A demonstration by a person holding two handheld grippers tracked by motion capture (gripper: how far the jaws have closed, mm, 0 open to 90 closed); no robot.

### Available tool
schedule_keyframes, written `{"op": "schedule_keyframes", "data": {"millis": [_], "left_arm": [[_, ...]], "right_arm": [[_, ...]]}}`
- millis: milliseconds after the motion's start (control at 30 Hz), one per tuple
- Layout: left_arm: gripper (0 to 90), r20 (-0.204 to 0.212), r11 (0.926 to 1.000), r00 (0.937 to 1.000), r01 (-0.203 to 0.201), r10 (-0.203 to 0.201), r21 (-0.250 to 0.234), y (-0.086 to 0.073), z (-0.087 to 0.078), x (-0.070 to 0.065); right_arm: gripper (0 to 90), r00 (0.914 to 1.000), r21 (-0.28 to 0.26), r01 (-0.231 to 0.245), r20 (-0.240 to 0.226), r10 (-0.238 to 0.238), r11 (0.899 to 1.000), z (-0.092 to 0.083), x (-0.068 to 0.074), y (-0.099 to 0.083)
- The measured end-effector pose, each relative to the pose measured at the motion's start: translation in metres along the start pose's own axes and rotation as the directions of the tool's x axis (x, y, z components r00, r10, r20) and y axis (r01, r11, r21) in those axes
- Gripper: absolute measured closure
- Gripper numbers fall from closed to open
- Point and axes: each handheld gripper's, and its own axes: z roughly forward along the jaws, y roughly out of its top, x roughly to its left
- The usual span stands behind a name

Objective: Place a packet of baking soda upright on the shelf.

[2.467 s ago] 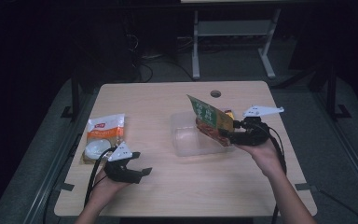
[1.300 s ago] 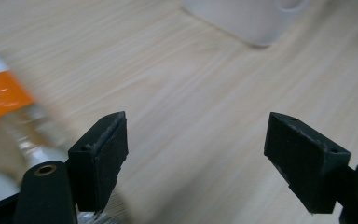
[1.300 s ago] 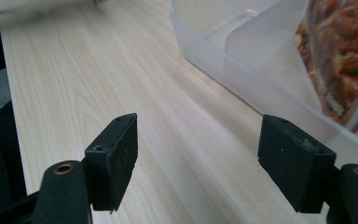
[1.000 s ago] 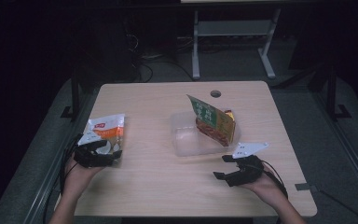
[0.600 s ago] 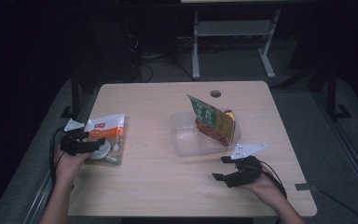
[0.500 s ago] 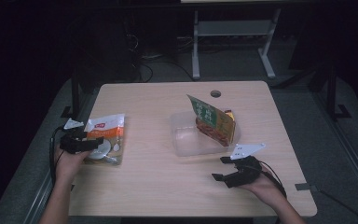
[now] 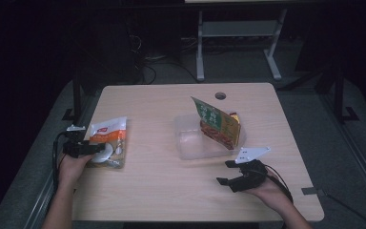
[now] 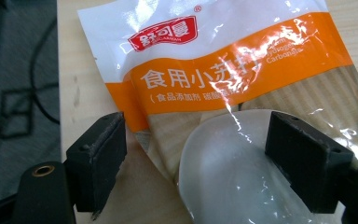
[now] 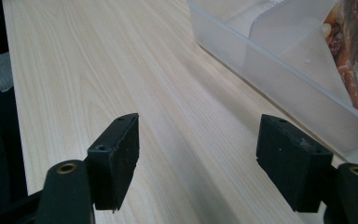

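At the left edge of the table, the left tongs (image 7: 91,148) are spread wide over the white-and-orange pouch (image 8: 223,60), one jaw on either side of its lower part where the clear window shows a pale round lump inside. The pads aren't pressing on it yet as far as I can tell, so nothing's gripped. The pouch lies flat on the table (image 7: 167,191), well apart from everything else.

Over on the other side, the right tongs (image 7: 225,175) are also apart and holding nothing, resting low near the front right of the table, pointed toward the clear plastic tub (image 7: 190,143). A green and brown snack bag (image 7: 219,123) already stands tilted inside that tub.

So my read is this is the reach-and-grab step for the second packet. Next move looks like closing the left jaws on the pouch, preferably getting enough of the film to not just slip off the slick surface, then lifting it across to the tub.
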Motion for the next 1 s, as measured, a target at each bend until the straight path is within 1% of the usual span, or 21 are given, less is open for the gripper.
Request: {"op": "schedule_keyframes", "data": {"millis": [33,67,133,200,233,267,333,367,400,433,500,533,567,600,667,733,833,867,900,933,1000], "left_arm": [[20.6,0.013,0.9997,0.9996,0.025,-0.025,-0.003,-0.001,0.001,0.001],[20.9,0.018,0.9994,0.9992,0.035,-0.035,-0.005,-0.002,0.001,0.003],[24.4,0.034,0.9995,0.9989,0.031,-0.031,-0.008,-0.002,0.000,0.003],[26.2,0.030,0.9992,0.9988,0.040,-0.040,-0.006,-0.002,0.000,0.002],[27.4,0.039,0.9993,0.9985,0.037,-0.037,-0.005,-0.002,0.000,0.002],[31.3,0.051,0.9993,0.9981,0.036,-0.036,-0.007,-0.002,0.000,0.002],[36.7,0.067,0.9988,0.9966,0.049,-0.049,-0.008,-0.002,0.000,0.001],[38.1,0.070,0.9991,0.9967,0.041,-0.041,-0.009,-0.002,-0.001,0.002],[40.8,0.077,0.9983,0.9955,0.057,-0.056,-0.012,-0.002,-0.001,0.001],[43.9,0.081,0.9991,0.9960,0.039,-0.037,-0.019,-0.002,-0.001,0.002],[52.9,0.081,0.9993,0.9964,0.025,-0.023,-0.028,-0.002,-0.002,-0.001],[61.1,0.079,0.9994,0.9967,0.020,-0.018,-0.027,-0.002,-0.003,-0.002],[68.0,0.066,0.9994,0.9977,-0.016,0.018,-0.029,-0.002,-0.004,-0.002],[77.2,0.066,0.9993,0.9975,-0.022,0.024,-0.030,-0.002,-0.005,-0.003],[84.9,0.079,0.9993,0.9966,-0.022,0.024,-0.029,-0.003,-0.005,-0.003],[87.4,0.082,0.9988,0.9958,-0.038,0.040,-0.031,-0.003,-0.006,-0.004],[88.6,0.087,0.9981,0.9953,-0.039,0.043,-0.047,-0.003,-0.008,-0.004],[88.8,0.093,0.9979,0.9950,-0.032,0.037,-0.057,-0.003,-0.010,-0.004],[89.0,0.111,0.9971,0.9933,-0.024,0.032,-0.071,-0.003,-0.011,-0.004],[89.2,0.129,0.9966,0.9915,-0.010,0.021,-0.082,-0.003,-0.013,-0.004],[89.2,0.148,0.9956,0.9887,-0.008,0.022,-0.093,-0.003,-0.016,-0.005]], "right_arm": [[29.9,1.0000,-0.001,-0.003,0.001,0.003,1.000,0.000,0.000,0.000],[29.8,1.0000,-0.003,-0.002,0.004,0.002,1.000,-0.001,0.000,0.000],[30.0,1.0000,-0.008,-0.006,0.007,0.006,1.000,-0.002,0.000,0.000],[30.1,0.9999,-0.007,-0.008,0.007,0.008,1.000,-0.002,-0.001,0.000],[30.1,0.9999,-0.006,-0.008,0.008,0.009,1.000,-0.002,-0.001,0.000],[30.2,0.9999,-0.005,-0.005,0.010,0.005,1.000,-0.002,-0.001,0.000],[30.3,0.9999,-0.002,-0.001,0.012,0.001,1.000,-0.001,-0.001,0.000],[30.3,0.9999,-0.002,-0.001,0.012,0.001,1.000,-0.001,-0.001,0.000],[30.4,0.9999,-0.003,0.001,0.012,-0.001,1.000,-0.001,-0.001,0.000],[30.5,0.9999,-0.003,0.001,0.012,-0.001,1.000,-0.001,-0.001,0.000],[30.9,0.9999,-0.003,0.001,0.015,-0.001,1.000,-0.001,-0.001,0.000],[31.1,0.9998,0.000,-0.008,0.019,0.008,1.000,-0.001,-0.001,0.001],[31.1,0.9997,-0.001,-0.009,0.021,0.009,1.000,-0.002,-0.001,0.001],[31.2,0.9997,-0.002,-0.010,0.021,0.010,1.000,-0.002,-0.001,0.001],[31.2,0.9997,-0.005,-0.003,0.024,0.003,1.000,-0.002,-0.001,0.000],[31.2,0.9997,-0.004,-0.005,0.024,0.005,1.000,-0.002,-0.002,0.000],[31.1,0.9996,-0.004,-0.005,0.026,0.006,1.000,-0.003,-0.002,0.000],[31.1,0.9996,-0.005,-0.006,0.027,0.006,1.000,-0.003,-0.002,0.000],[31.1,0.9995,-0.004,-0.014,0.027,0.014,1.000,-0.003,-0.002,0.000],[31.1,0.9996,-0.009,-0.007,0.028,0.008,1.000,-0.003,-0.003,0.000],[31.1,0.9994,-0.011,-0.018,0.029,0.018,1.000,-0.004,-0.003,0.000]]}}
